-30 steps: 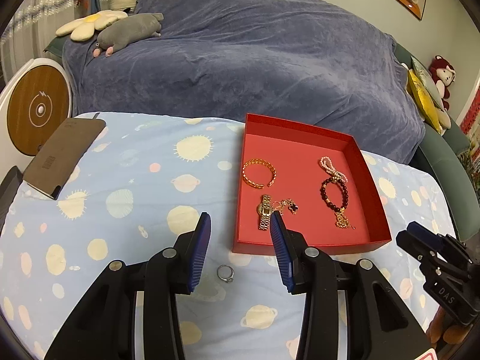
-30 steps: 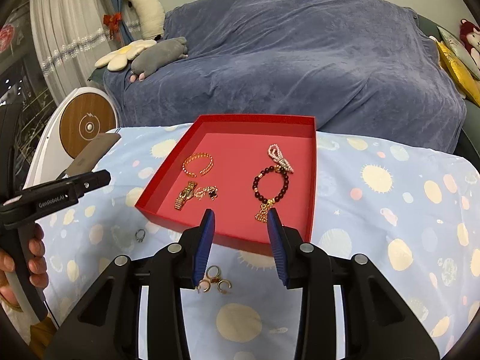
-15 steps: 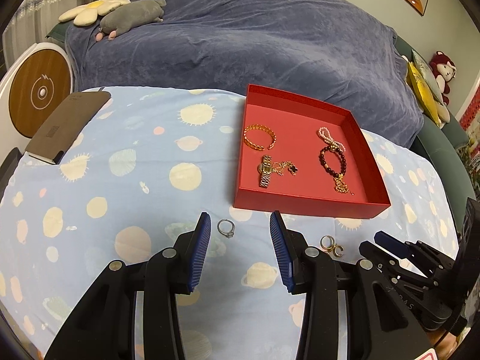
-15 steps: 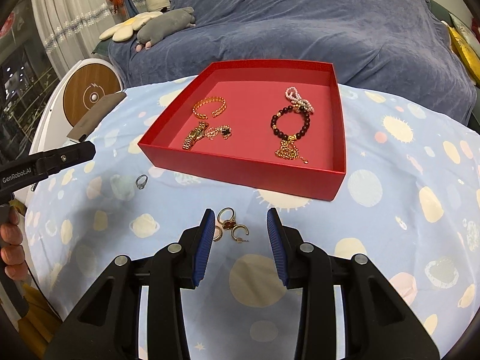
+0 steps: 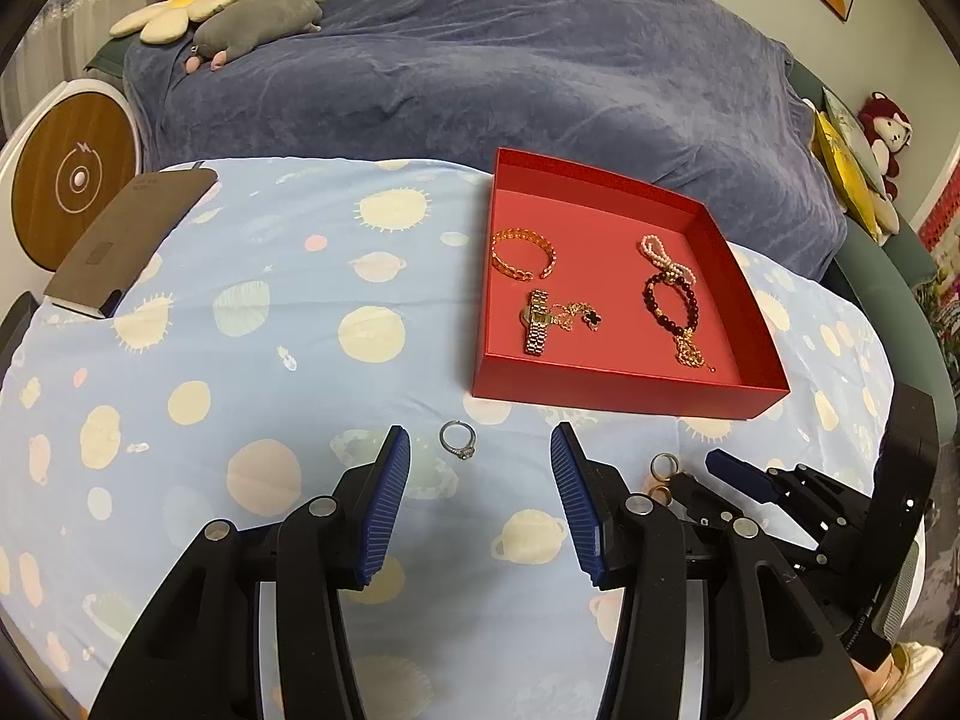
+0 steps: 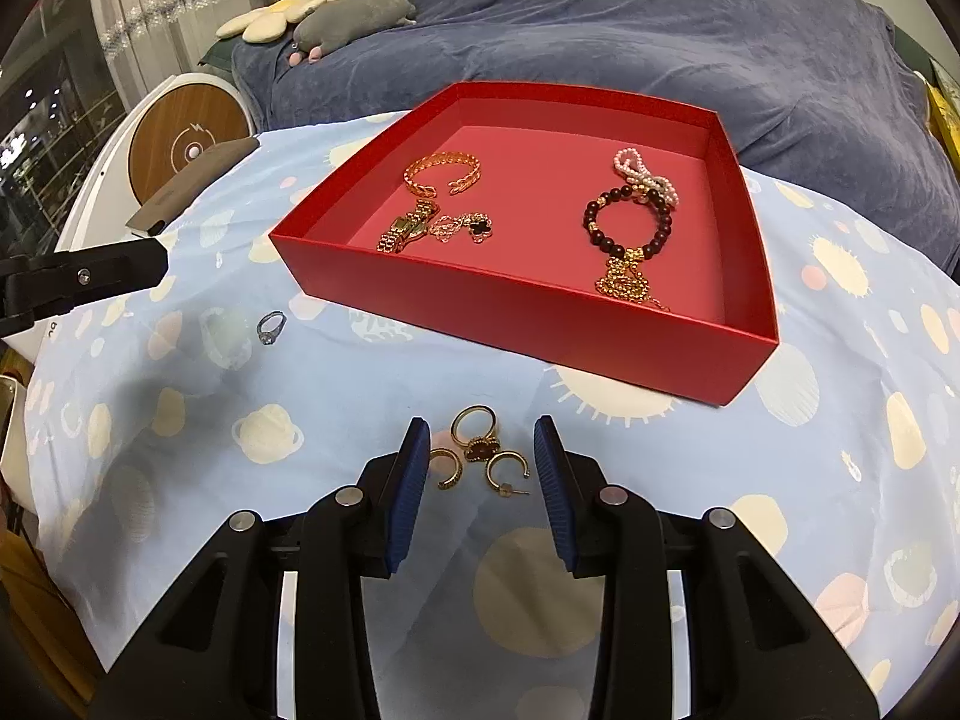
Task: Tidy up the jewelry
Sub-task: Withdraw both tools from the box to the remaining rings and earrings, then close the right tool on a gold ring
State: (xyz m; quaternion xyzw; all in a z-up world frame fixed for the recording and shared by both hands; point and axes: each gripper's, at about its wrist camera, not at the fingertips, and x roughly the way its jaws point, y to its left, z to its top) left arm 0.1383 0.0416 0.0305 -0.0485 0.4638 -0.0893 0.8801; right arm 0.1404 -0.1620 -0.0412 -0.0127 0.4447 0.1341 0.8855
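A red tray (image 5: 624, 387) (image 6: 480, 300) on the table holds a gold bangle (image 5: 523, 252), a gold watch (image 5: 536, 330), a dark bead bracelet (image 5: 671, 303) and a pearl piece (image 5: 663, 252). A silver ring (image 5: 458, 439) (image 6: 270, 325) lies on the cloth just ahead of my open, empty left gripper (image 5: 480, 450). A gold ring and two hoop earrings (image 6: 483, 456) lie between the tips of my open, empty right gripper (image 6: 480, 444), which shows at the right of the left wrist view (image 5: 738, 474).
The table has a light blue planet-print cloth (image 5: 270, 330). A brown flat case (image 5: 129, 237) lies at its far left edge. A sofa under a blue cover (image 5: 510, 72) stands behind. A round wooden-faced device (image 5: 72, 180) stands at left.
Both grippers have pulled back and dropped toward the cloth. The silver ring now sits ahead of the left tips, and the gold pieces now sit between the right tips.
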